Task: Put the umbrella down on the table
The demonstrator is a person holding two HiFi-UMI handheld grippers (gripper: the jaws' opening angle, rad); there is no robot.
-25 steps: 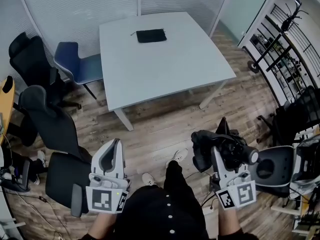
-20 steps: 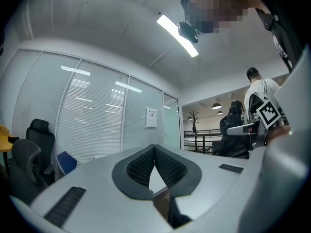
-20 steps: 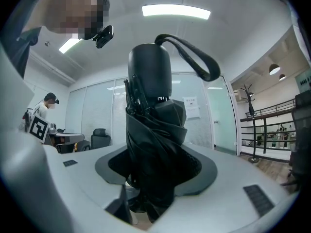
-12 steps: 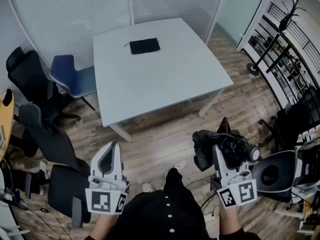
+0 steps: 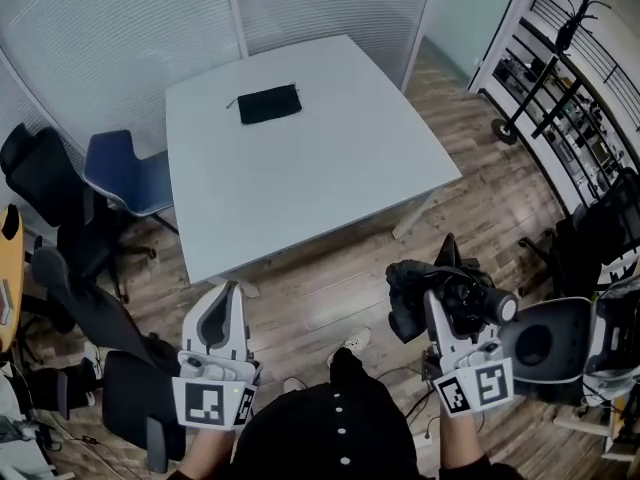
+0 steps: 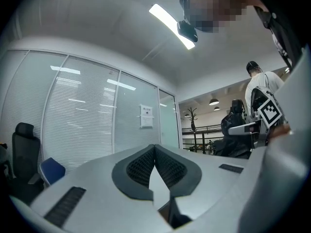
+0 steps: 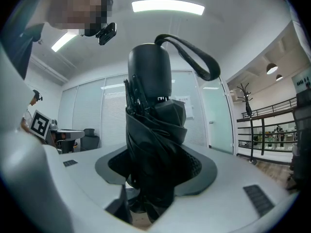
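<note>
The person stands on the wood floor [image 5: 330, 268] a little way back from the pale desk [image 5: 320, 178], holding both claws out level in front of them. The right claw [image 5: 432, 300] is clamped on the folded black umbrella [image 5: 455, 286]. Its jaws are spread fairly wide round the bunched fabric, and the handle and its wrist strap [image 7: 194, 57] stand up above the pads. The umbrella is therefore off the desk, over the floor at the person's right side and well short of the near corner. The left claw [image 5: 228, 293] has its pads pressed together at the tips and nothing between them. Only a strip of floor lies between the claws and the desk's near edge, with the person's shoe [image 5: 352, 342] showing just below. The only thing on the desk is a flat black pouch [image 5: 269, 104] towards its far side. To the left, a blue chair [image 5: 125, 176] is drawn up beside the desk, and black office chairs [image 5: 60, 183] crowd the floor behind it and nearer the left claw. A grey seat [image 5: 540, 343] sits just beside the right claw. A glass wall [image 5: 120, 28] with blinds runs behind the desk, and a coat stand [image 5: 565, 33] is off at the far right.
</note>
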